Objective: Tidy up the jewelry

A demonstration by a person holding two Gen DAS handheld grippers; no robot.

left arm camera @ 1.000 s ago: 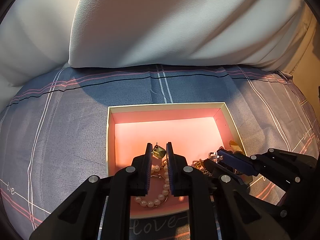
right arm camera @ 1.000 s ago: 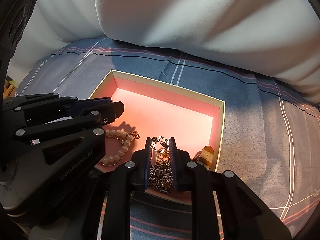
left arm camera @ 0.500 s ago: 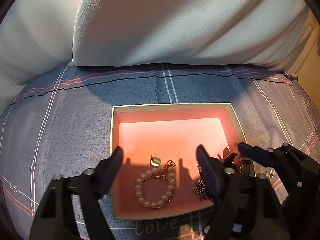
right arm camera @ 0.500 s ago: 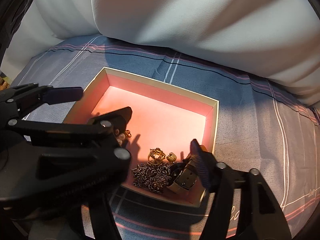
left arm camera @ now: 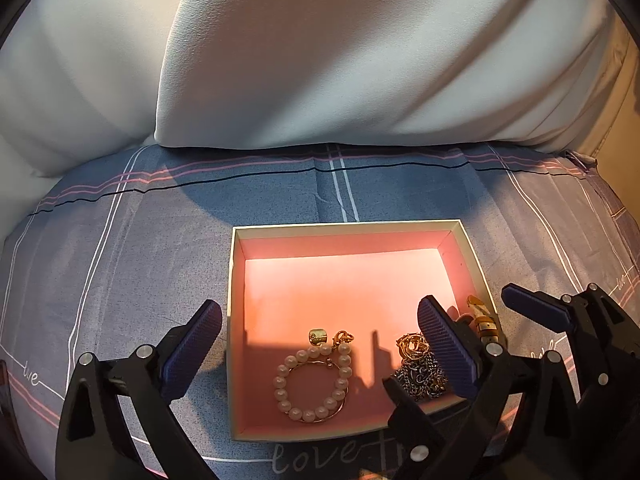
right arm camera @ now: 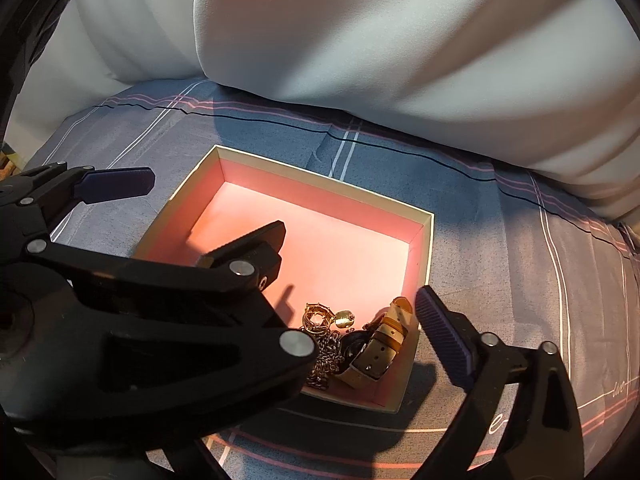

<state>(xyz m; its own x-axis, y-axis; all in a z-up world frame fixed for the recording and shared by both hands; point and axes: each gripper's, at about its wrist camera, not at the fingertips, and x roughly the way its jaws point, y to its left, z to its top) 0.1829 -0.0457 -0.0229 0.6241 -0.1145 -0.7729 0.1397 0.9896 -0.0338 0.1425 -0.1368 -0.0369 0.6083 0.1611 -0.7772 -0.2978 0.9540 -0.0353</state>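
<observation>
A cream box with a pink lining (left arm camera: 344, 227) lies on the bed; it also shows in the right wrist view (right arm camera: 428, 240). Inside lie a pearl bracelet with a gold charm (left arm camera: 312, 380), a silver chain with gold rings (left arm camera: 418, 368) (right arm camera: 320, 332) and a tan-strapped watch (left arm camera: 482, 320) (right arm camera: 380, 344). My left gripper (left arm camera: 320, 356) is open and empty above the box's near half. My right gripper (right arm camera: 344, 320) is open and empty over the box's right end; the left gripper's arm hides its left finger.
A grey-blue plaid sheet (left arm camera: 120, 264) covers the bed. White pillows (left arm camera: 320, 60) lie along the far side behind the box. The right gripper's fingers (left arm camera: 536, 308) cross the left wrist view at lower right.
Both grippers were shut on jewelry in the box, the left at the bracelet charm, the right at the chain. Both have opened wide and pulled back; the pieces lie in the box.
</observation>
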